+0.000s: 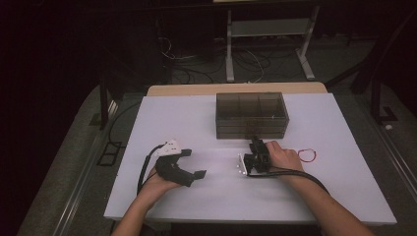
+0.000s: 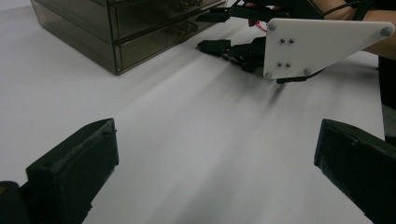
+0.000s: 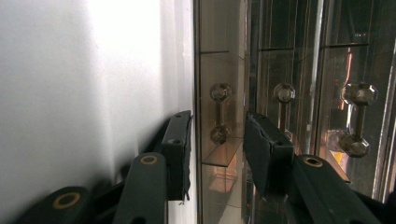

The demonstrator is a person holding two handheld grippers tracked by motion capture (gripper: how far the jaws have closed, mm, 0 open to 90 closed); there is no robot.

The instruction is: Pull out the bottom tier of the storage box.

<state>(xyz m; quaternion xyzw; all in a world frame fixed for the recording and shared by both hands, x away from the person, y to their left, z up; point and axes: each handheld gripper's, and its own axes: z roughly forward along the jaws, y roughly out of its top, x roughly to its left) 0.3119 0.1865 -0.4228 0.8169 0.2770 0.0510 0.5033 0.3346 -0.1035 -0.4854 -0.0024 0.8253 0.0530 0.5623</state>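
A smoky see-through drawer box (image 1: 251,114) stands at the far middle of the white table (image 1: 196,123). My right gripper (image 1: 255,143) lies rolled on its side against the box front. In the right gripper view, the right gripper (image 3: 217,136) has its jaws either side of the drawer handle (image 3: 219,114) nearest the table top, with a gap on both sides, so it is open. My left gripper (image 1: 193,163) rests on the table at the near left, pointing right. Its jaws (image 2: 215,154) stand wide open with nothing between them. The drawer box (image 2: 116,28) and the right gripper (image 2: 205,31) lie ahead of it.
A red loop (image 1: 308,156) lies on the table just right of the right hand. Two more drawer handles (image 3: 284,107) (image 3: 357,119) show beside the first. Beyond the far table edge are metal frame legs (image 1: 229,49) and floor cables.
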